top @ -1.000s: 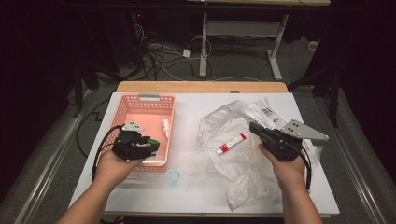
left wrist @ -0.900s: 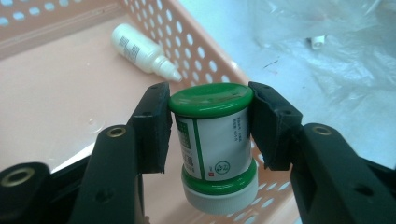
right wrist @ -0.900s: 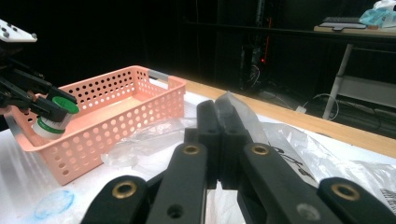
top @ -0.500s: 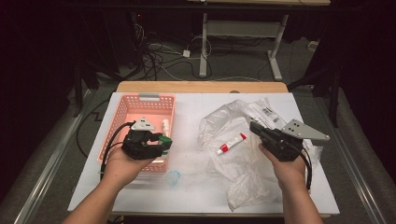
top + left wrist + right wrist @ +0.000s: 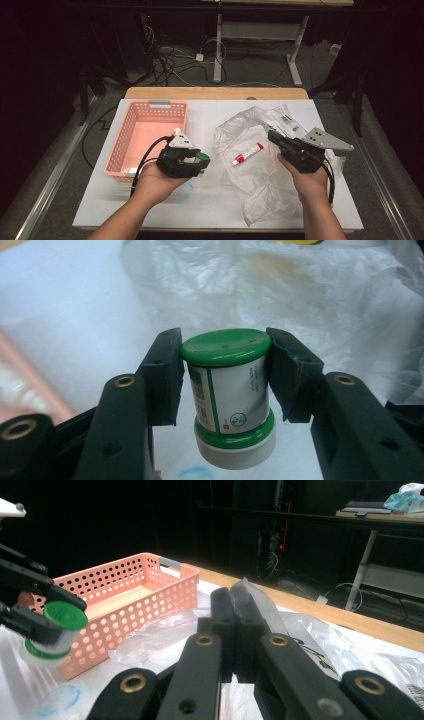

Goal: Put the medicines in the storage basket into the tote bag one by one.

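Note:
My left gripper [image 5: 200, 159] is shut on a small white jar with a green lid [image 5: 230, 390]. It holds the jar upright above the white table, just right of the pink basket [image 5: 117, 150]. From the right gripper view the jar [image 5: 55, 630] hangs in front of the basket [image 5: 125, 595]. My right gripper [image 5: 272, 135] is shut, its tips pinching a raised fold of the clear plastic bag [image 5: 260, 175]. A red-and-white tube [image 5: 247, 153] lies on the bag between the two grippers.
The white table [image 5: 210, 205] ends in a wooden strip [image 5: 215, 93] at its far edge. A clear piece with a blue ring [image 5: 57, 700] lies below the jar. Cables and table legs stand on the dark floor beyond.
My left hand has carried the jar to the right, from over the basket to the table beside it. The right hand and the bag have stayed put.

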